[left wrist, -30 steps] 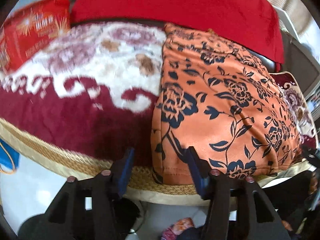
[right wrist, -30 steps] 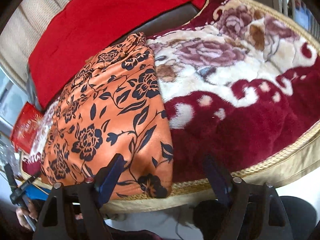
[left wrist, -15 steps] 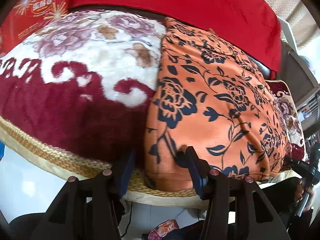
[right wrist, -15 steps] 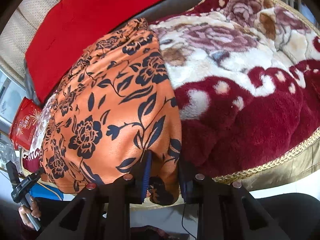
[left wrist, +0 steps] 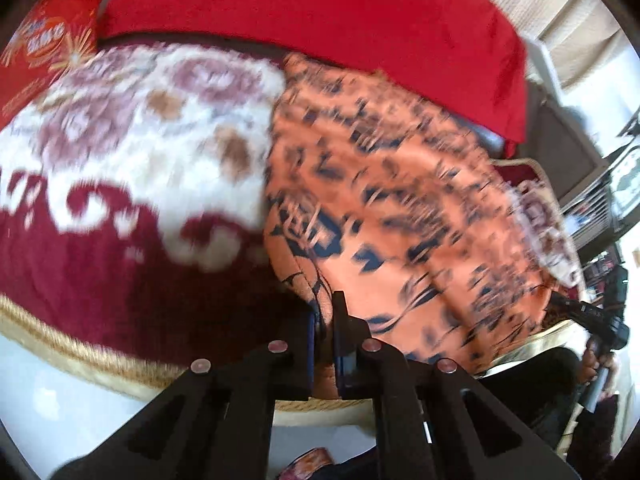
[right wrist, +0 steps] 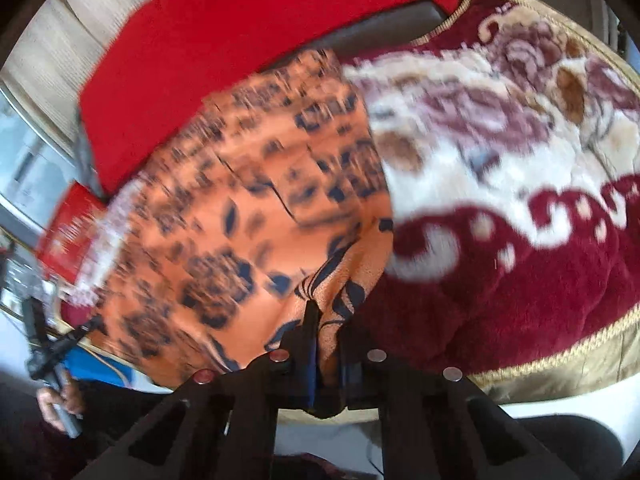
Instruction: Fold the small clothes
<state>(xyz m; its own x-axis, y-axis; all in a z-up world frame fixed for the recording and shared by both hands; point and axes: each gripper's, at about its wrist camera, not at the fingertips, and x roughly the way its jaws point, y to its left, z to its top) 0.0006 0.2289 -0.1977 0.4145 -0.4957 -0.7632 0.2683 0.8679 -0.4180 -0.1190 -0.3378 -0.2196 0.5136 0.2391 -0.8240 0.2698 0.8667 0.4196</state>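
Orange cloth with dark blue flowers (left wrist: 408, 216) lies on a fluffy dark red and white blanket (left wrist: 132, 184), reaching down to the blanket's gold front edge. The left gripper (left wrist: 324, 320) is pinched tight on one front corner of the cloth. The right gripper (right wrist: 326, 334) is pinched tight on the other front corner. A bright red cloth (left wrist: 320, 12) lies at the back edge.
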